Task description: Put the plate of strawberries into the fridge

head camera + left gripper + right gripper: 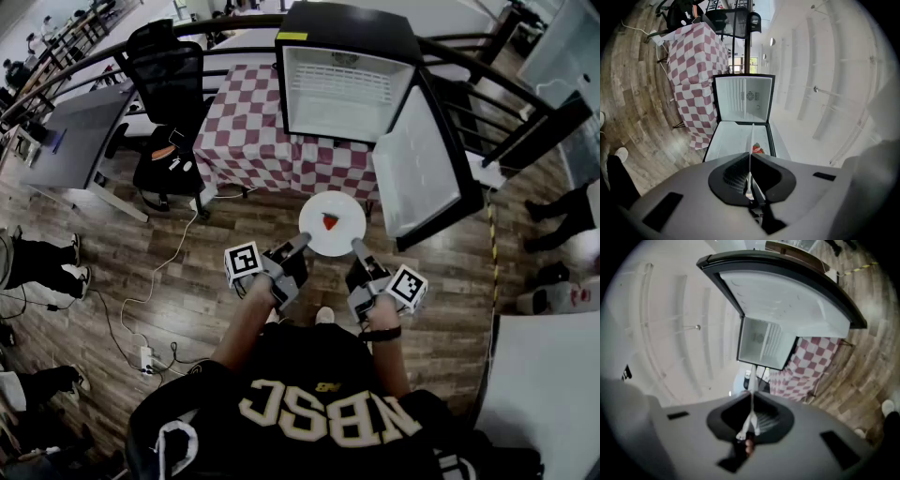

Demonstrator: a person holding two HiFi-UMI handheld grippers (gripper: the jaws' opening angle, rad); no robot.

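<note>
Two jaw pairs, left gripper (302,242) and right gripper (357,247), clamp the near rim of the plate (345,208). Treat it as rigid, slick and breakable. Keep it level, because the strawberry (330,221) may slide.

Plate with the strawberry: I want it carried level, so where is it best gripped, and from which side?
Pinch the plate at its thin rim from the near side, left and right, as the left gripper and right gripper do: it is flat, strawberry mid-plate.
</note>
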